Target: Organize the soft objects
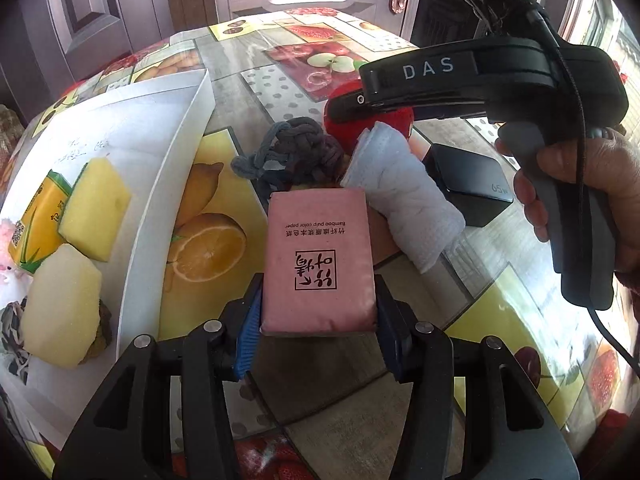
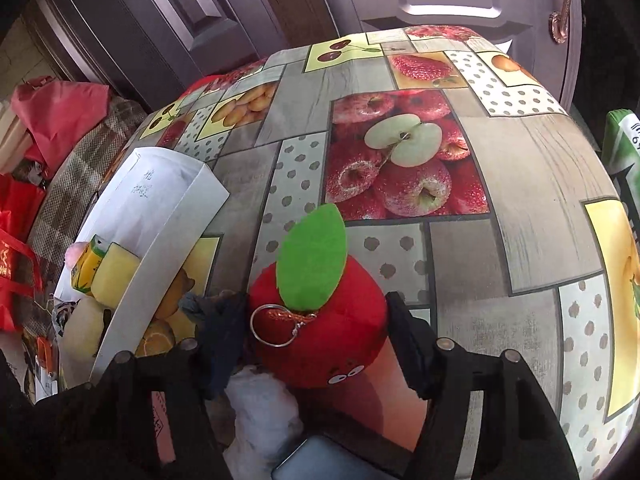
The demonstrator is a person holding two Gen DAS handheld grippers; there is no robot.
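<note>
My left gripper is shut on a pink tissue pack, held by its near end above the table. Beyond it lie a grey knotted rope, a rolled white cloth and a red plush apple. My right gripper is open around the red plush apple, which has a green leaf and a key ring. Its fingers stand on either side of the apple, apart from it. The white cloth lies just below the apple.
A white box lid at the left holds a yellow sponge, a pale sponge and a yellow tissue pack. A black charger sits right of the cloth. A fruit-print tablecloth covers the table. Doors stand behind.
</note>
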